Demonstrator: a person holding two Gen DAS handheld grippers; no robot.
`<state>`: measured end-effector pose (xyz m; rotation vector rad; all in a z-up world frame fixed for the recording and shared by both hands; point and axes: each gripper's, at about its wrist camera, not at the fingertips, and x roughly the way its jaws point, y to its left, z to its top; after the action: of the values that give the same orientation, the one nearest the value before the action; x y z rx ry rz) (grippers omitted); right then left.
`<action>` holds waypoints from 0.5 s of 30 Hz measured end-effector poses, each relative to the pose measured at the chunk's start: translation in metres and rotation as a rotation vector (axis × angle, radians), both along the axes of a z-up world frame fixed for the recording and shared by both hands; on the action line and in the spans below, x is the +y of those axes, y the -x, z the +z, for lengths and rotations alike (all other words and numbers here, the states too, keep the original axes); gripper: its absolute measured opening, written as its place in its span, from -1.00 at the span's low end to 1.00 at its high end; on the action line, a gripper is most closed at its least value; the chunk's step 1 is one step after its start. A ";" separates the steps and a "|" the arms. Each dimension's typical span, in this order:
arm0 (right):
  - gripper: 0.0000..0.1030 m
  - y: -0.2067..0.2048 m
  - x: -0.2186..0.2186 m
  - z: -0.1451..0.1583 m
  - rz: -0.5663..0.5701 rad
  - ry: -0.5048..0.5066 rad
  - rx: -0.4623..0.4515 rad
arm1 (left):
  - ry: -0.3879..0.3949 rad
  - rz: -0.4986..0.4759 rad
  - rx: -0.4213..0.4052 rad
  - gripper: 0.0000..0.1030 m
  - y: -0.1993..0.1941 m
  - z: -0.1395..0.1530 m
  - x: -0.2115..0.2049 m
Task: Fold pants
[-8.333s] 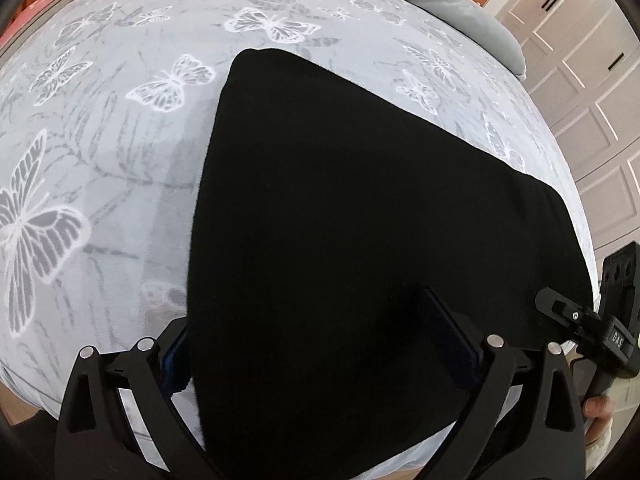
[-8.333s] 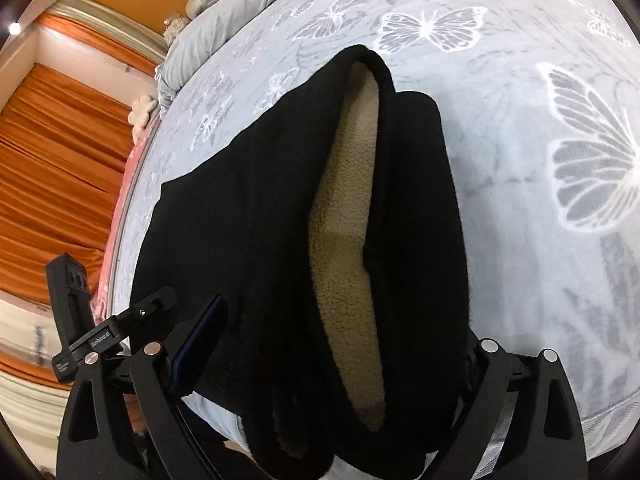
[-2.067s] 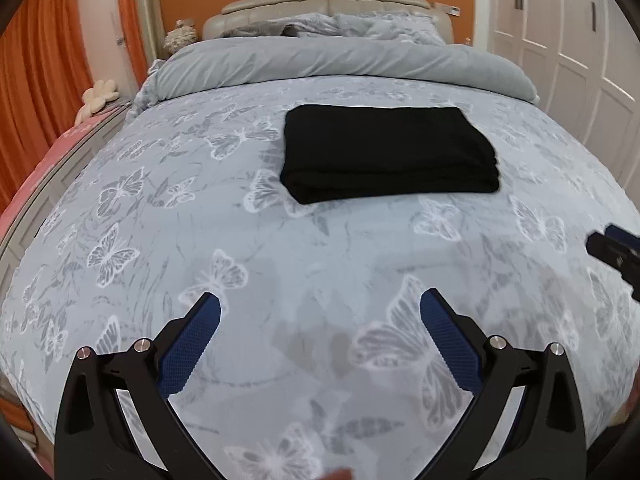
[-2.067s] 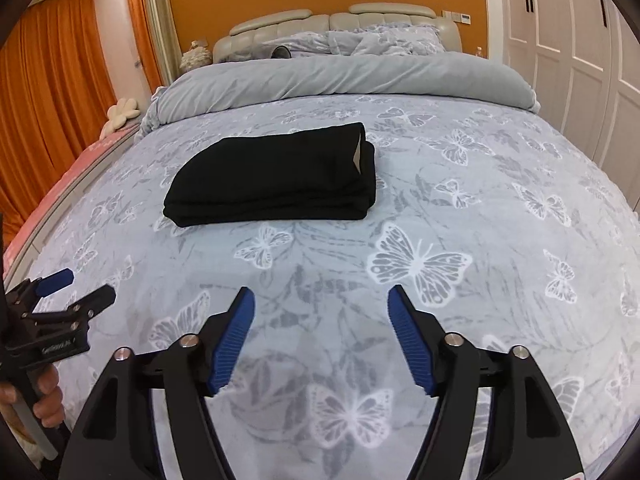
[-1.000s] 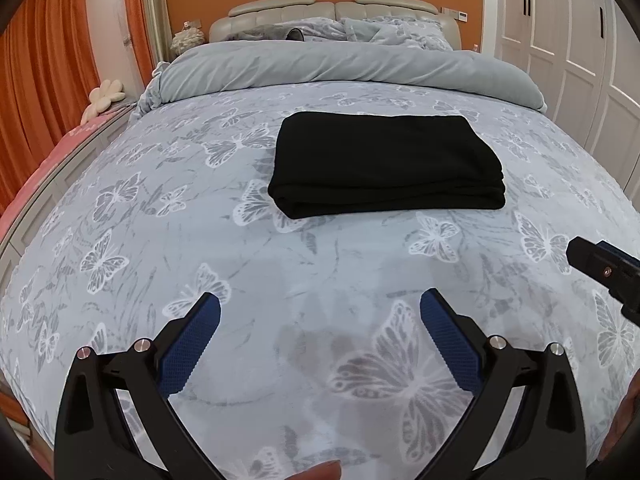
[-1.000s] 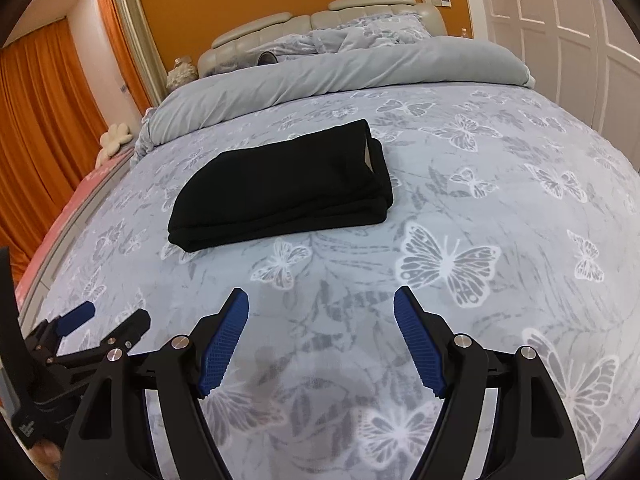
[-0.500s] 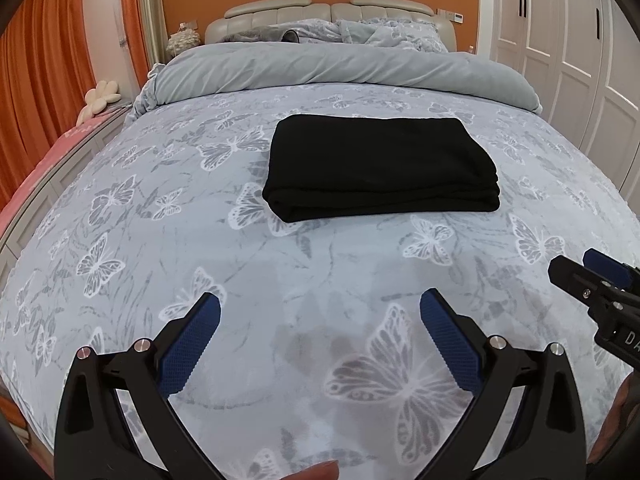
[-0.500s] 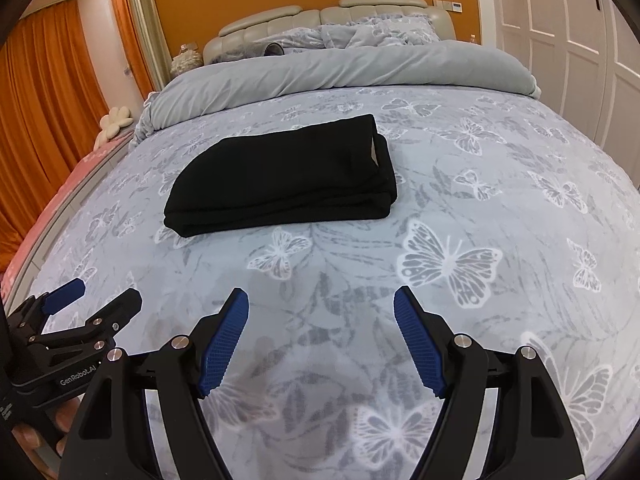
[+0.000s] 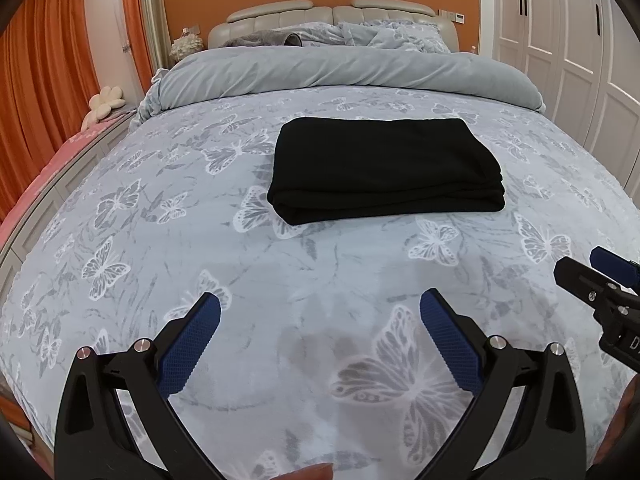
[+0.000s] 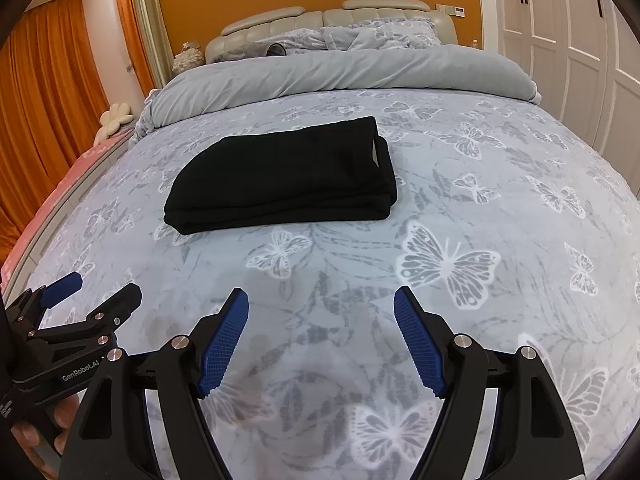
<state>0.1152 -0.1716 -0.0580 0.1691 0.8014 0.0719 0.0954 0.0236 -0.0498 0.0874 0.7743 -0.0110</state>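
The black pants point(image 9: 384, 168) lie folded in a flat rectangular stack on the butterfly-print bed cover point(image 9: 200, 248); they also show in the right wrist view point(image 10: 280, 172), with a bit of beige lining at the right end. My left gripper point(image 9: 320, 320) is open and empty, held back over the bed's near part, well short of the pants. My right gripper point(image 10: 320, 312) is open and empty, also back from the pants. Each gripper shows at the edge of the other's view, the right gripper point(image 9: 600, 280) and the left gripper point(image 10: 92, 296).
A rolled grey duvet point(image 9: 344, 68) and pillows lie at the head of the bed, under a beige headboard point(image 9: 332, 12). Orange curtains point(image 9: 36, 80) hang on the left. White wardrobe doors point(image 9: 580, 48) stand on the right.
Since 8.3 s ago both grippers have let go of the pants and pulled back. Over the last second both views shifted only slightly; the pants lie still.
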 end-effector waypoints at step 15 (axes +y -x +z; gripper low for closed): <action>0.42 0.000 0.002 -0.001 0.009 0.004 0.003 | -0.001 -0.002 0.000 0.91 0.000 0.000 -0.001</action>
<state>0.1154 -0.1699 -0.0591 0.1616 0.8054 0.0783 0.0955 0.0227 -0.0495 0.0895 0.7744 -0.0128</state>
